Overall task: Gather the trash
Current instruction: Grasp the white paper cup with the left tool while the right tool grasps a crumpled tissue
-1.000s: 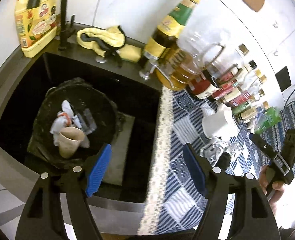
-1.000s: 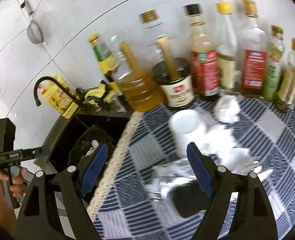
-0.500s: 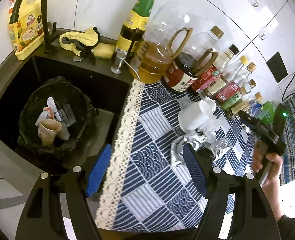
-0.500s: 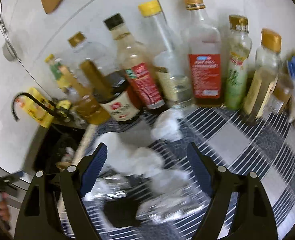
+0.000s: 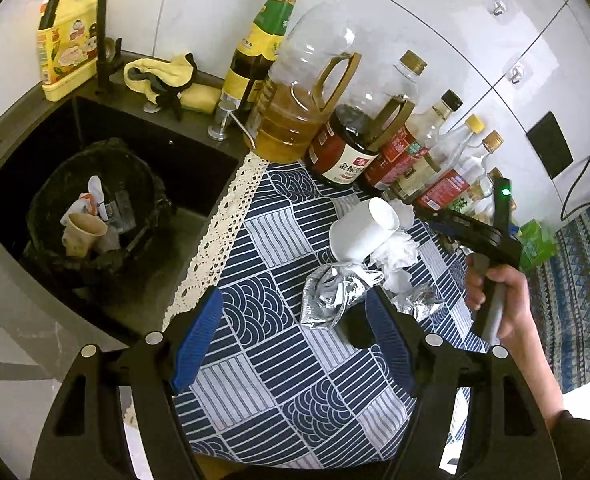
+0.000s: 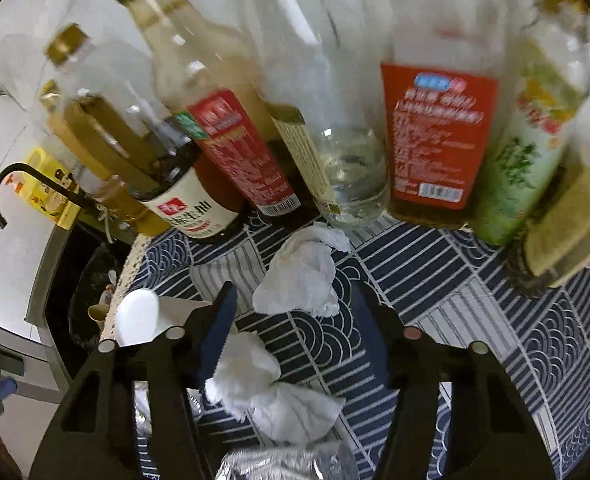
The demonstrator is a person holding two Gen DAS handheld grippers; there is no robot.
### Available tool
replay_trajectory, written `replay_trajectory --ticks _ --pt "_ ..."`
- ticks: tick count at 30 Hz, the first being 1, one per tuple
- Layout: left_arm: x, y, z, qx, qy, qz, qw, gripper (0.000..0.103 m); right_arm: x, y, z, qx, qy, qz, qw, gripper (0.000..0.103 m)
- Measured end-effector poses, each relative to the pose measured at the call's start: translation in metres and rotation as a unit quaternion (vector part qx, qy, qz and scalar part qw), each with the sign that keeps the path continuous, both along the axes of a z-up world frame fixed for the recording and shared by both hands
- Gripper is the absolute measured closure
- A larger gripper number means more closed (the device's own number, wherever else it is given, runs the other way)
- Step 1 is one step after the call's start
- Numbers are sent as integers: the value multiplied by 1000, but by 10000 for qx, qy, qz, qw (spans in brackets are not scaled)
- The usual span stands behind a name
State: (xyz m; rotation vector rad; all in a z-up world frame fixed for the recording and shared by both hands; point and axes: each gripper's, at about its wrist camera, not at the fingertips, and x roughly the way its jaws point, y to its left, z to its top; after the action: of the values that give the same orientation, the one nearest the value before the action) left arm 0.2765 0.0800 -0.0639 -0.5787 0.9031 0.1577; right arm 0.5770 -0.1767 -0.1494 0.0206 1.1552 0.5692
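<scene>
On the blue patterned tablecloth beside the black sink, the trash lies in a loose cluster: a white paper cup on its side, crumpled white tissues touching the cup's far side, and crushed silver foil wrappers just in front of the cup. A row of sauce and oil bottles stands behind the cup, against the white tiled wall. Left of the cup, down in the sink, sits a black-lined trash bin already holding a brown paper cup and some scraps.

The left gripper hangs above the tablecloth in front of the cup, its blue-padded jaws spread wide and holding nothing; one foil wrapper lies just inside its right finger. The right gripper, seen from its own camera, is low over the cloth on the bottle side of the cup, jaws likewise spread apart with nothing clamped. A crumpled tissue ball lies between and just ahead of its fingers, near the bottle bases, and a second tissue wad sits below its left finger. The cup's white mouth shows just left of that finger, and foil glints at the bottom edge. The right-wrist view is motion-blurred.
</scene>
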Motion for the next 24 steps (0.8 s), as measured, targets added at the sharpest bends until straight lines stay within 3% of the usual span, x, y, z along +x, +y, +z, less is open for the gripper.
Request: replay_trajectory --ticks 4,9,11,14,22,24 --pt "-5 -4 -2 7 -4 133 9999 31 17 7 -27 -112 475 -116 9987 50" --pt "-4 -4 -8 -46 110 247 9996 31 25 12 -42 -62 758 -163 9970 64" --pt "-2 -5 -9 -30 156 223 9996 31 26 13 -40 26 747 -172 9971 76" --pt "5 -9 -10 27 207 105 9997 31 23 14 -37 109 719 -128 9973 85" --pt "34 -18 -9 155 284 -358 9988 31 4 -11 -8 468 544 -238 9971 89" --pt "46 -22 -9 219 302 -546 9978 21 -3 -21 3 577 442 -262 9970 89"
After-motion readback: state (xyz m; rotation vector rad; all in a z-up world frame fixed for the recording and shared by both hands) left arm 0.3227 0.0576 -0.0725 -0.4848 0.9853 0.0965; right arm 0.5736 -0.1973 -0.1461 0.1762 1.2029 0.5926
